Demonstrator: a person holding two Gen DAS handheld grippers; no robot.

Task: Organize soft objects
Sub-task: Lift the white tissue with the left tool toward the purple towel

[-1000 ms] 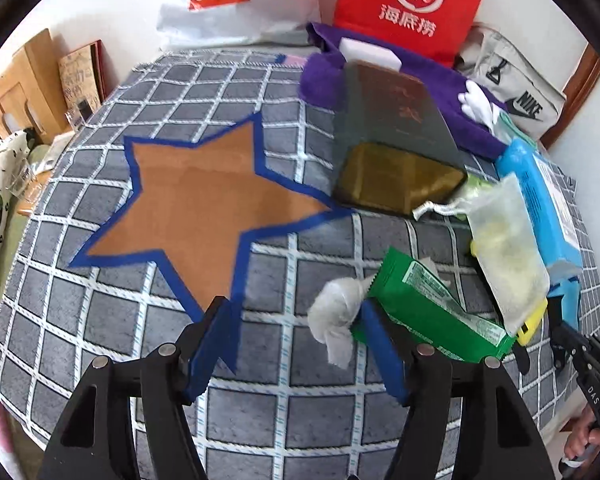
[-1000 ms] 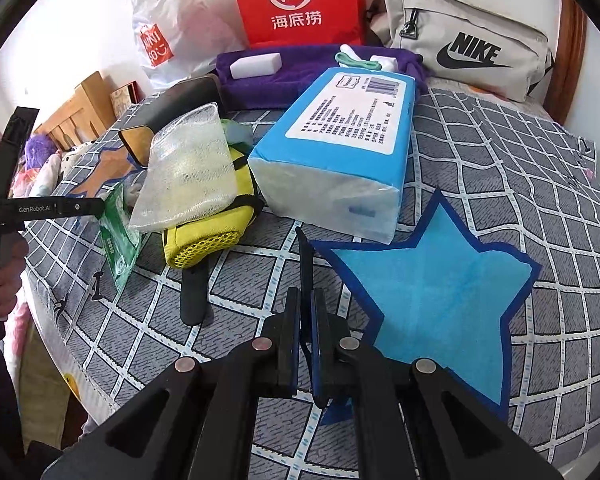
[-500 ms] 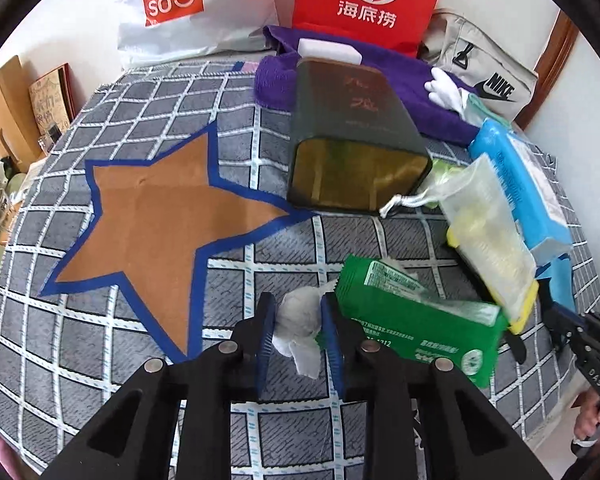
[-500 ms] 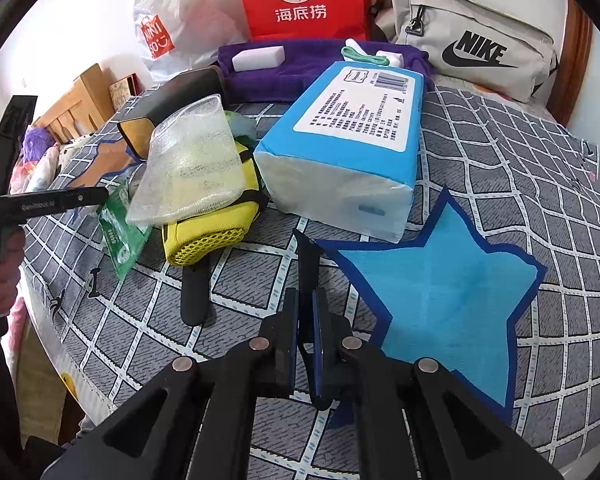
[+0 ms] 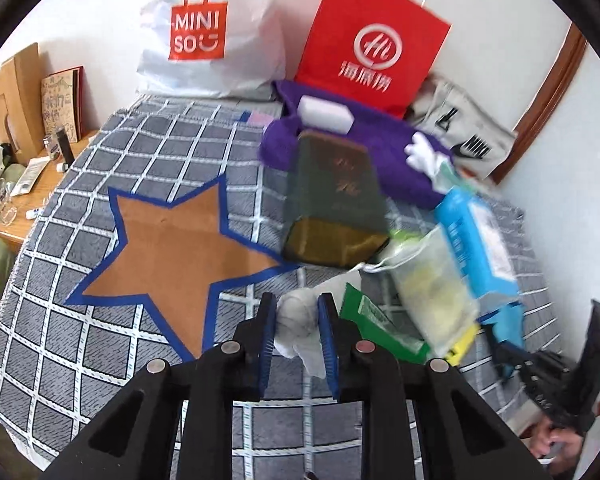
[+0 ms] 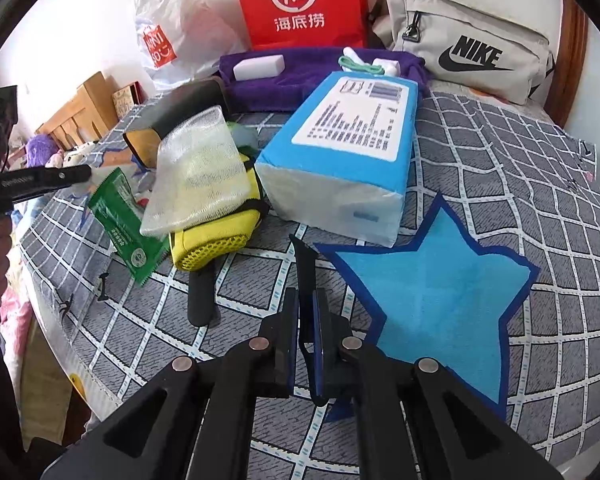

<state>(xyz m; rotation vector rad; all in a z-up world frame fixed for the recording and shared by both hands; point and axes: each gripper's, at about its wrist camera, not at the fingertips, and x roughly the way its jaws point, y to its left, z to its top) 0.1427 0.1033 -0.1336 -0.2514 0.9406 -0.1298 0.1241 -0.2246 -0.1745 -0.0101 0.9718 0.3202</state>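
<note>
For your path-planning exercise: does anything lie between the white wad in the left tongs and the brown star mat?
Nothing visible does. The white wad sits pinched in the left tongs, and the brown star mat is just beside it, over bare checked cloth.

A red paper bag (image 5: 370,46) and a white Miniso bag (image 5: 216,36) stand against the wall.

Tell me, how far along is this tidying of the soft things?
Barely begun. Both stars, the brown star and blue star, lie bare. In hand: the left gripper is shut on a white crumpled wad. Left: the mesh pouch, yellow bag, green packet and blue tissue pack.
</note>
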